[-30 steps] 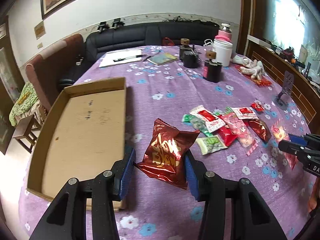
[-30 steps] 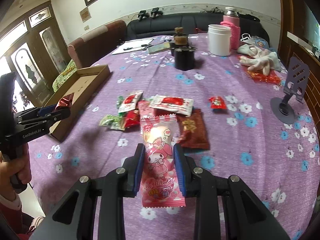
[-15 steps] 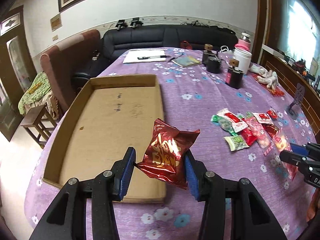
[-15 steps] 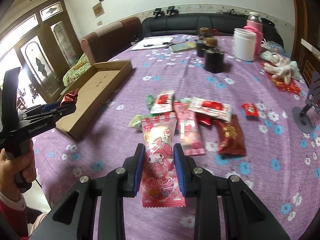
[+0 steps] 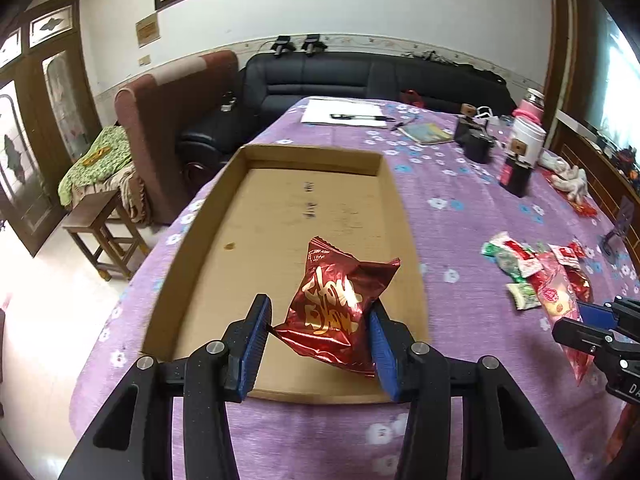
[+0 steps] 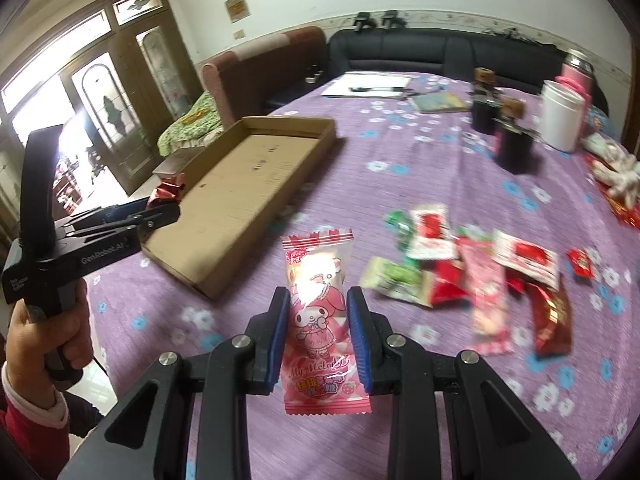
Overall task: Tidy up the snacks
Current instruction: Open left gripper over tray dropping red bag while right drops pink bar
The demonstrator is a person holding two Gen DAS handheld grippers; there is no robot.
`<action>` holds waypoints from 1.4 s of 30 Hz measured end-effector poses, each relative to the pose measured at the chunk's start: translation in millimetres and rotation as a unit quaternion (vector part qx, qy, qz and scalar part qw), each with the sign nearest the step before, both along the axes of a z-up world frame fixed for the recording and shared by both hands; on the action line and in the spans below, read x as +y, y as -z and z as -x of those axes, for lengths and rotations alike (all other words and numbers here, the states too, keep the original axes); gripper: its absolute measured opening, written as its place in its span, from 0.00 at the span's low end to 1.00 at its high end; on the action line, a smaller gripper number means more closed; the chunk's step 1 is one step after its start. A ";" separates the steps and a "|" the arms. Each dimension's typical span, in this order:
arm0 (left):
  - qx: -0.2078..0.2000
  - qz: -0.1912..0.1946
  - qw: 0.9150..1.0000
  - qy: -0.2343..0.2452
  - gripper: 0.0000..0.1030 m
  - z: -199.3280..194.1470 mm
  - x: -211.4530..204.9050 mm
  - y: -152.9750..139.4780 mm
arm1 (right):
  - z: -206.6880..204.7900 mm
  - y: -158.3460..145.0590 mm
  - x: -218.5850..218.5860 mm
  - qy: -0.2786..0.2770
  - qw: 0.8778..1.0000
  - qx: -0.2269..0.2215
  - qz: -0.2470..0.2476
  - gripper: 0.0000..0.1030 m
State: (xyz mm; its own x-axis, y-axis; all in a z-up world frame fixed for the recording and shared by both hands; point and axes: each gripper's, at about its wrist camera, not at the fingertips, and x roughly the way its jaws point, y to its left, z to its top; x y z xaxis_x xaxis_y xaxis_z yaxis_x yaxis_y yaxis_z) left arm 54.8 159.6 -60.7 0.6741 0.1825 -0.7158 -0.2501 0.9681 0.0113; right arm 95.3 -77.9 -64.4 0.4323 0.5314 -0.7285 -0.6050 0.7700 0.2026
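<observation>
Snacks clamped in both jaws: red foil pouch (image 5: 334, 311) carried leftward, now above cardboard tray (image 5: 208, 216), ready to drop; pink candy bag (image 6: 320, 320) trailing behind.

The pink plastic cartoon-rabbit snack packet (image 6: 322, 320) is showing "My Melody" in script near its bottom. The black left hand-held gripper (image 6: 160, 210) is carrying white "GenRobot.AI" lettering on its side. The red foil packet's (image 5: 334, 312) gold lettering isn't readable.

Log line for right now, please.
left gripper: shut on red pack, over box | right gripper: shut on pink pack, over table | box: empty
</observation>
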 end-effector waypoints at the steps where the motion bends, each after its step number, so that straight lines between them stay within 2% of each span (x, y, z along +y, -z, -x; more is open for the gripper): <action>1: 0.001 0.000 1.000 -0.005 0.49 0.7 5.4 0.6 | -0.4 0.0 8.3 -0.007 1.000 0.000 -0.001 0.28; 11: 0.011 -0.003 0.999 -0.040 0.50 -1.3 48.5 8.4 | -7.2 -2.1 93.2 -0.062 0.998 0.003 -0.016 0.28; 19: 0.027 -0.006 0.998 -0.053 0.50 -14.5 73.4 18.1 | -18.3 3.0 146.5 -0.084 0.996 0.009 -0.011 0.28; 26: 0.050 0.003 0.997 -0.060 0.50 -22.1 86.0 35.7 | -19.9 21.5 168.7 -0.090 0.996 0.024 0.013 0.28; 34: 0.072 -0.001 0.996 -0.052 0.51 -34.2 79.3 46.7 | -23.3 40.2 179.5 -0.089 0.995 0.036 0.036 0.28; 35: 0.073 0.000 0.996 -0.050 0.52 -34.8 78.6 47.0 | -23.0 41.0 179.2 -0.088 0.995 0.036 0.038 0.29; 37: 0.071 0.001 0.996 -0.051 0.62 -35.0 78.3 46.4 | -23.2 41.6 177.7 -0.087 0.995 0.037 0.038 0.29; 38: 0.068 0.001 0.996 -0.052 0.72 -35.0 77.9 45.6 | -23.0 41.2 176.5 -0.085 0.995 0.036 0.038 0.30; 40: 0.057 -0.001 0.997 -0.054 0.76 -33.0 76.7 40.8 | -24.1 39.5 174.0 -0.080 0.996 0.032 0.036 0.36; 42: 0.050 -0.006 0.997 -0.056 0.78 -29.9 75.4 35.5 | -23.3 36.1 169.6 -0.078 0.996 0.029 0.031 0.36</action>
State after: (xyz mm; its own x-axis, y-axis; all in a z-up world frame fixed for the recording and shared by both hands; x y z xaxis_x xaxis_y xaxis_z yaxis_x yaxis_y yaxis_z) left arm 84.7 235.0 -96.2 0.5744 0.2609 -0.7759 -0.3538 0.9339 0.0521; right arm 118.6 91.7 -100.5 0.3041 0.5423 -0.7832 -0.7066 0.6798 0.1963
